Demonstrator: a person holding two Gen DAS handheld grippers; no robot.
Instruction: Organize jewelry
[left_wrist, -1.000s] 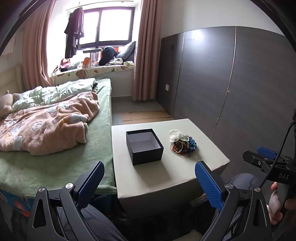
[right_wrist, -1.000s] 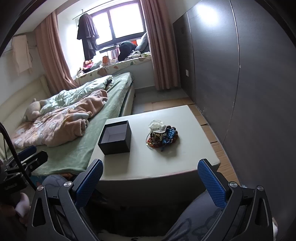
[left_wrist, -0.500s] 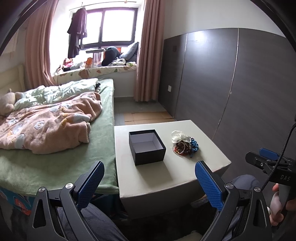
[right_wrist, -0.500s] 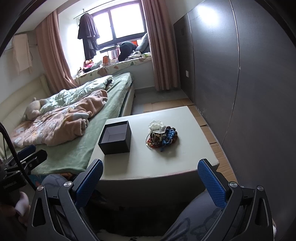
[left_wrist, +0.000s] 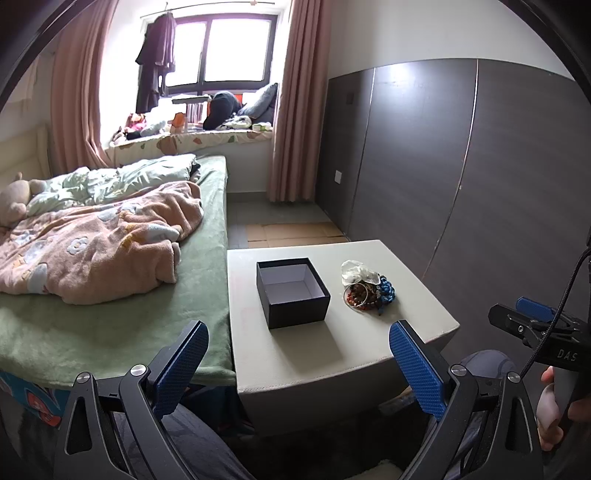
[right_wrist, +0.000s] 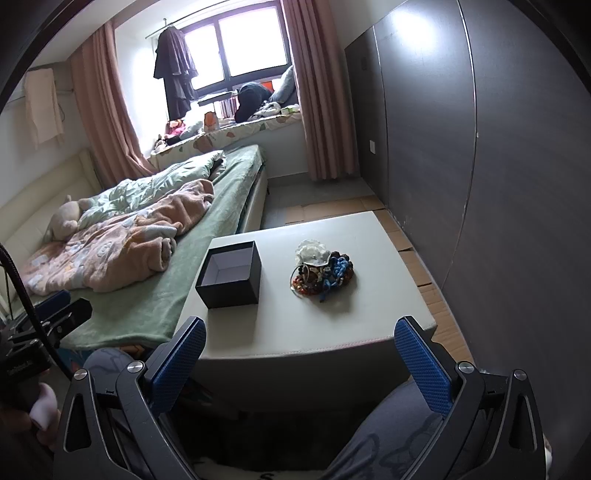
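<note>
An open black box (left_wrist: 292, 291) with a pale inside stands on a light grey table (left_wrist: 325, 354). To its right lies a pile of jewelry (left_wrist: 367, 289): white, red-brown and blue bead pieces. Both show in the right wrist view too, the box (right_wrist: 231, 275) and the pile (right_wrist: 322, 271). My left gripper (left_wrist: 299, 363) is open and empty, held back from the table's near edge. My right gripper (right_wrist: 301, 360) is open and empty, also short of the near edge. The right gripper's side shows in the left wrist view (left_wrist: 535, 325).
A bed (left_wrist: 110, 295) with a green sheet and a pink blanket (left_wrist: 96, 251) borders the table's left side. A dark panelled wall (left_wrist: 480, 184) runs along the right. The person's knees (right_wrist: 388, 424) are below the grippers.
The left view has swung slightly so the box and pile sit a little further right and nearer. The right gripper has barely moved. Both stay open.
</note>
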